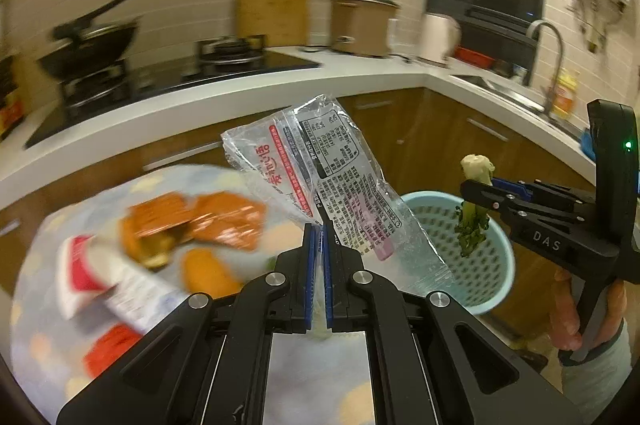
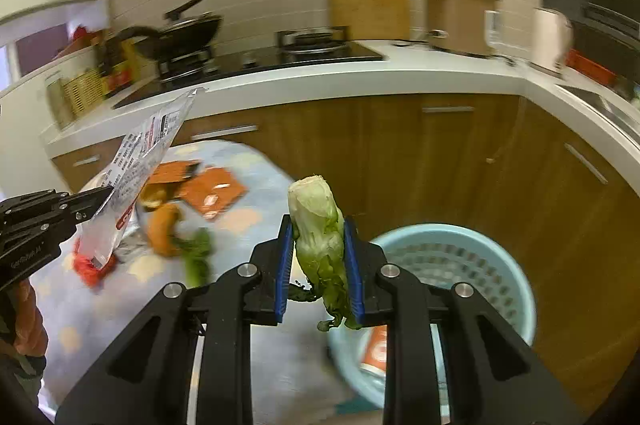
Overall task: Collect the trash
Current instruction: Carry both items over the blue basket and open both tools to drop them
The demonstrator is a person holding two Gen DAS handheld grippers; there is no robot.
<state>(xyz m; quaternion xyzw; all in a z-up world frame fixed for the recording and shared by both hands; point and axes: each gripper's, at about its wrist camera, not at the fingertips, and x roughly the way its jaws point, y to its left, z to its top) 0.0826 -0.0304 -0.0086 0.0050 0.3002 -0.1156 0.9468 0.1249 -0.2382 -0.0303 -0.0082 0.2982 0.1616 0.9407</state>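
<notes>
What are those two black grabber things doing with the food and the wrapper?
A person is tidying up trash with a grabber in each hand. The left gripper has its jaws shut on a clear plastic wrapper. The right gripper is clamped on a lettuce stump. Both are held up near the blue basket, which already has some trash inside. More scraps lie on the table.

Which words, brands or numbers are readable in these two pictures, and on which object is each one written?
"DAS": white letters on the body of the right gripper.
Clear plastic wrapper held by the left gripper: red Chinese characters and dense black print, too small to read.
Left gripper's side in the right wrist view: small white lettering, too blurred.
Orange packets on the table: blurred, unreadable.
</notes>
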